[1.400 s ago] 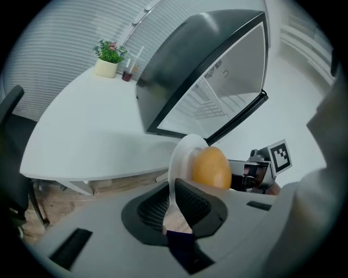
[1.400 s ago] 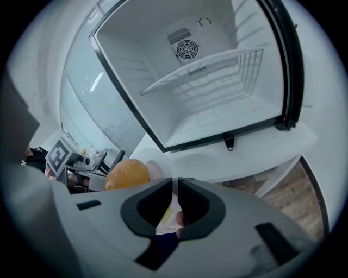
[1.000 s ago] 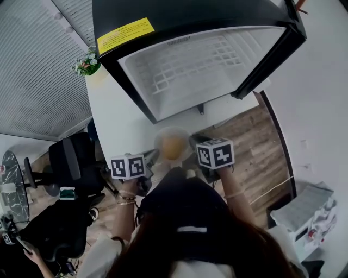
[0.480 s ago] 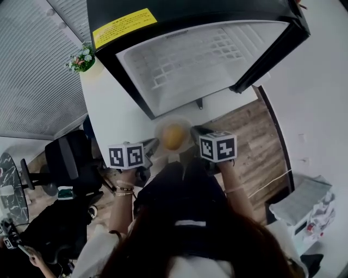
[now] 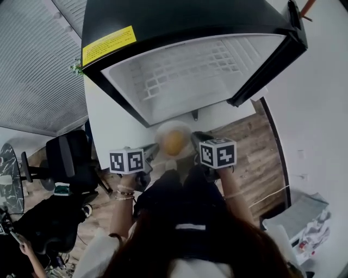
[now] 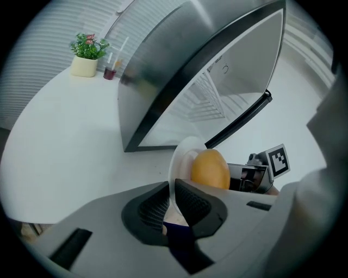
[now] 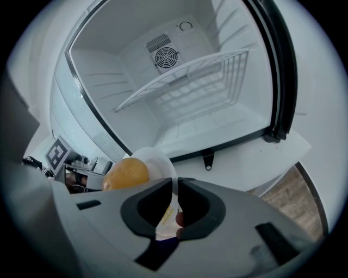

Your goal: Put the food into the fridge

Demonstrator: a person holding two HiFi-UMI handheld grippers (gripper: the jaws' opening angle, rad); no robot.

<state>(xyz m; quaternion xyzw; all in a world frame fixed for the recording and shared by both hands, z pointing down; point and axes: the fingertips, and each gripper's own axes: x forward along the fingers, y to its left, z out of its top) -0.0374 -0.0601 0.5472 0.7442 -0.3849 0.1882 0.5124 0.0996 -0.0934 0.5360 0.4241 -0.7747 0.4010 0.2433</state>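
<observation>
Both held level, left tongs (image 6: 169, 190) and right tongs (image 7: 176, 187) clamp opposite rims of the plate (image 6: 182, 156).

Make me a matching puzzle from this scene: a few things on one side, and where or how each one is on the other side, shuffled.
Things:
1. white plate
2. fridge
3. potted plant
4. wire shelf

States:
A. fitted across the fridge's inside
B. pinched at its rim by the left gripper and the right gripper, carrying a round orange food
C. standing open
D. at the far corner of the white table

Pairs: 1-B, 2-C, 3-D, 4-A
</observation>
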